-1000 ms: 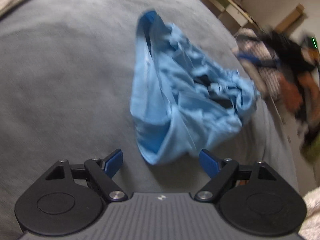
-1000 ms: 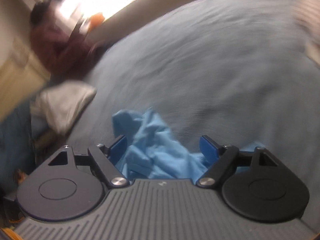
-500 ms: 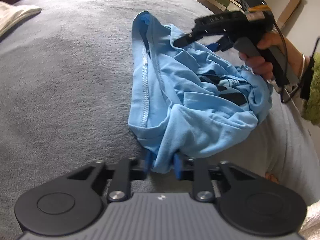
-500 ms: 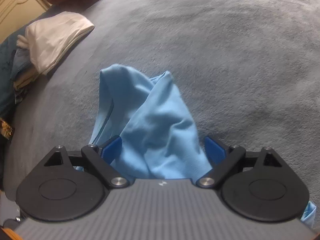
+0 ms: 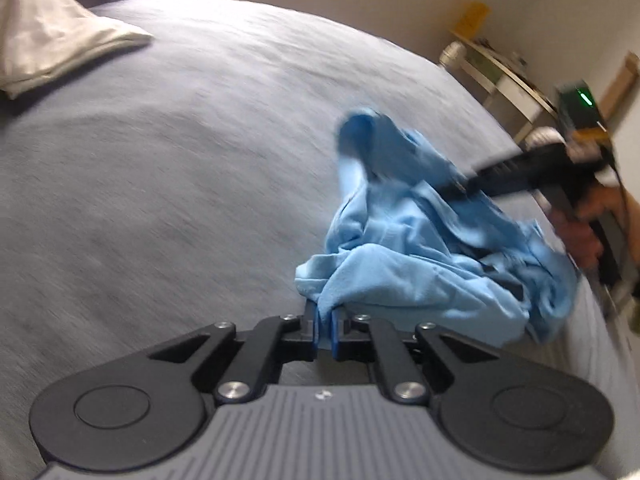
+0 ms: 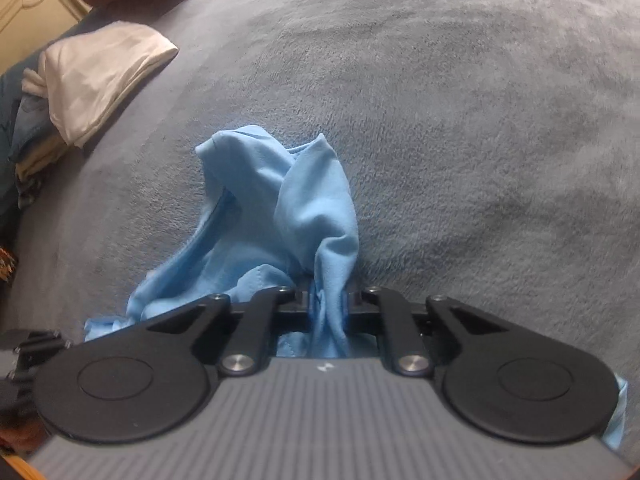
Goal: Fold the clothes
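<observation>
A crumpled light-blue garment [image 5: 420, 248] lies on the grey bed cover [image 5: 180, 180]. My left gripper [image 5: 326, 322] is shut on the garment's near edge, with a fold of cloth pinched between the blue pads. In the right wrist view the same garment [image 6: 280, 208] rises in a bunch ahead of my right gripper [image 6: 328, 300]. Its jaws are closing and press a twisted strand of the cloth between them. The left wrist view also shows the right gripper [image 5: 456, 190] on the garment's far side, held by a person's hand [image 5: 580, 232].
A folded white cloth [image 5: 52, 36] lies at the bed's far left, and it tops a small stack [image 6: 100, 76] in the right wrist view. A pale shelf [image 5: 500, 76] stands past the bed's right edge. The grey cover [image 6: 460, 140] stretches wide around the garment.
Both grippers went from open to closed on the blue garment, the left first, then the right. The garment has bunched up and sits further right in the left wrist view.
</observation>
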{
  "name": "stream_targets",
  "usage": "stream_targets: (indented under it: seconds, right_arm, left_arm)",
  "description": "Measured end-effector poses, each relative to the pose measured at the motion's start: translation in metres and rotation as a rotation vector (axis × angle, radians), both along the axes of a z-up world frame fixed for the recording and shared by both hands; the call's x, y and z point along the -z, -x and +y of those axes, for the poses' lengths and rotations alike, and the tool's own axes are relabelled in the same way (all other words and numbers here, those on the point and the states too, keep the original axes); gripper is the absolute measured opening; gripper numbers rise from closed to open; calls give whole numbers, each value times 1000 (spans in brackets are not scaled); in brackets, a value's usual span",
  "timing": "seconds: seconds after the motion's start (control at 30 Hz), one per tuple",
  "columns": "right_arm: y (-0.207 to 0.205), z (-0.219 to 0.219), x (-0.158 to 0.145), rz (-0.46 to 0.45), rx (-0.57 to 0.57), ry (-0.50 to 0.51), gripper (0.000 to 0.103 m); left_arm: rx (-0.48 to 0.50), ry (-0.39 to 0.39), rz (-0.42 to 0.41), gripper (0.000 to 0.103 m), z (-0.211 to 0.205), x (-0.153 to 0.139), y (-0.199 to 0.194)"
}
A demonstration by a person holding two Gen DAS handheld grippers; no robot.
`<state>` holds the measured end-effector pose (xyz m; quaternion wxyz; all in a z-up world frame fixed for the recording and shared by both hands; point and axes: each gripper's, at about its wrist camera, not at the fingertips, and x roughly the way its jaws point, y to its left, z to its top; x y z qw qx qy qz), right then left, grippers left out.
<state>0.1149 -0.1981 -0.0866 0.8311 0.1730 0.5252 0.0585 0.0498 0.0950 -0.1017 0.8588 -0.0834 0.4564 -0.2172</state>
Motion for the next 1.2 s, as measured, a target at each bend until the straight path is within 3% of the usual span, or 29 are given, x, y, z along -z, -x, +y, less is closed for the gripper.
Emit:
stream_targets:
  seconds: [0.37,0.7,0.8,0.9,0.97,1.03,1.13,1.2]
  right_arm:
    - [8,-8,0,30,100,-147,9]
    - [10,-6,4,28,179,-258,9]
    - [10,-4,5,9,196,-260,9]
    - [11,-4,10,-6,208,-260,13]
    - [13,-6,13,-10,226,-274,19]
    - [15,-10,12,-20,235,-288,27]
    - [20,-15,4,-63,239,-288,46]
    - [22,-18,-3,-101,243,-291,52]
  left_arm:
    - [-115,-48,-92,6,24,-16,-86]
    - [-119,-114,-159,7,0,-23,-147]
    - [-99,-125,-122,9,-8,-13,-157]
    - [-100,-93,-70,28,-2,-4,-153]
    - [-119,-41,-54,50,11,-1,-147]
    - [-158,13,-39,66,27,-3,-139]
    - [-220,80,-18,72,50,-5,-129]
    - [-250,112,8,72,61,-5,-123]
